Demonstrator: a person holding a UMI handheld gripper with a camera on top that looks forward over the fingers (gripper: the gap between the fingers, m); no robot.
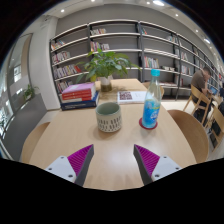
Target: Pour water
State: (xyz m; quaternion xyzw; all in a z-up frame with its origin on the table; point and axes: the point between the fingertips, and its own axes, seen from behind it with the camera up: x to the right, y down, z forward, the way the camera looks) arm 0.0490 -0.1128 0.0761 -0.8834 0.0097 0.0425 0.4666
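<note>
2 vessels: mug (109, 117) | bottle (151, 100) | jaws apart, nothing between

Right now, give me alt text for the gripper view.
An open gripper hovers over a wooden table, nothing between its fingers; beyond them stand a mug and, beside it, a capped water bottle. Behind are stacked books, a potted plant and bookshelves.

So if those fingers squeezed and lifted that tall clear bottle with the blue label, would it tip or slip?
Probably tippy: the bottle stands tall and narrow on the wooden table, so a push near its top could topple it. Its clear, smooth wall looks slippery and may give under a squeeze. How heavy it is depends on its fill, which I can't tell. The gripper is open, short of the bottle.
</note>
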